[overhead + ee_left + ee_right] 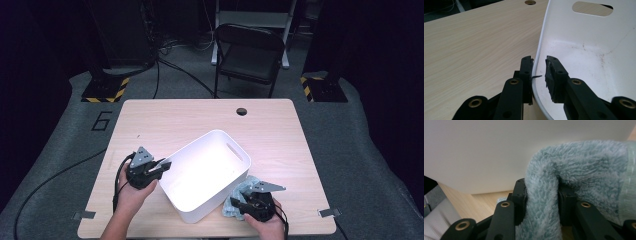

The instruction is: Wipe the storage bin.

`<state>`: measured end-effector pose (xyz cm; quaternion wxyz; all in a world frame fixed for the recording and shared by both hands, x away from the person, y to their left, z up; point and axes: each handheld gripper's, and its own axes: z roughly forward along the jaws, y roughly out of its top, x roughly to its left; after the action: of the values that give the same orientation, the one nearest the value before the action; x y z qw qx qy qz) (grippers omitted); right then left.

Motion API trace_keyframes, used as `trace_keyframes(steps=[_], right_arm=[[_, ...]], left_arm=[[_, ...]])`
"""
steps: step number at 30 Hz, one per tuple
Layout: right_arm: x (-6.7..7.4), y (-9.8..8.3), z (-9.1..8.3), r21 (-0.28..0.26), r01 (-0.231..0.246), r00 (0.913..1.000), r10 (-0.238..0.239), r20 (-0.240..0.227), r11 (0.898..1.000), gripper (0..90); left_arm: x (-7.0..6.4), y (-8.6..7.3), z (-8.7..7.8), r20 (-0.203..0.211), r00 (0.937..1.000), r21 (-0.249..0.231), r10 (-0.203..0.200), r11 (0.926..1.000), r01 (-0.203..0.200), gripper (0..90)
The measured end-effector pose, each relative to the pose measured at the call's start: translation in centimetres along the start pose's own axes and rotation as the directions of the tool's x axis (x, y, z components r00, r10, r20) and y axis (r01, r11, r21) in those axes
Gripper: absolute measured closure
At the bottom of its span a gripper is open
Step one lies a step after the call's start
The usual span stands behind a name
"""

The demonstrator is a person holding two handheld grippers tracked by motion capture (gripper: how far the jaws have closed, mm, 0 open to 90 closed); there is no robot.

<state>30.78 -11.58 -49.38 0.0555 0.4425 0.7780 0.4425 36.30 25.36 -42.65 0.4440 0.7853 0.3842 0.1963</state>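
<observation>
Wood-grain desk (150, 120) carries our work, and we read it from the left. At the left our left gripper (161, 166) straddles the near-left rim of the white tub (235, 145); in the left gripper view the jaws stand one outside and one inside the thin wall (539, 57), the outer one against it, the inner one a little way off, so we judge them partly open and closing, not yet clamped. The tub sits at an angle in the middle of the desk, open side up, and its floor (584, 60) shows faint dirty streaks. At the tub's near-right corner lies a pale blue-green cloth (245, 186), partly on the desk and pressed against the tub's outer side. Our right gripper (245, 204) sits on it, and the right gripper view shows a thick fold of the cloth (544, 195) pinched firmly between the jaws, which are closed as far as the fluffy fabric lets them, with the tub's white side right behind. We take this as the set-up step for wiping the tub: cloth picked up, tub being steadied. Next, we would want the left jaws to close fully on the rim so the tub cannot slide, then lift the cloth over the wall and bring it down onto the streaked floor, keeping the fold tight.
</observation>
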Motion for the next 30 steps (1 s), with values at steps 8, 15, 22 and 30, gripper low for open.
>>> trace_keyframes(steps=[8, 15, 22, 30], right_arm=[[0.8, 1.2, -1.6, -0.073, 0.016, 0.9999, -0.016, -0.001, 0.997, 64.8], [2.4, 3.0, -4.7, -0.226, 0.059, 0.9981, -0.062, -0.003, 0.972, 64.8], [2.7, 2.7, -3.9, -0.199, 0.079, 0.9967, -0.081, -0.003, 0.977, 65.1], [2.4, 1.6, -2.0, -0.135, 0.060, 0.9978, -0.063, -0.018, 0.989, 65.1]], left_arm=[[0.0, 0.0, 0.0, 0.000, 1.0000, -0.001, 0.000, 1.0000, 0.000, 75.3], [0.0, 0.0, 0.0, 0.000, 1.0000, -0.001, 0.001, 1.0000, -0.001, 75.4], [0.0, 0.0, 0.0, 0.002, 1.0000, 0.000, 0.001, 1.0000, -0.001, 75.5], [0.0, 0.0, 0.0, 0.003, 1.0000, 0.000, 0.001, 1.0000, -0.001, 75.5]])
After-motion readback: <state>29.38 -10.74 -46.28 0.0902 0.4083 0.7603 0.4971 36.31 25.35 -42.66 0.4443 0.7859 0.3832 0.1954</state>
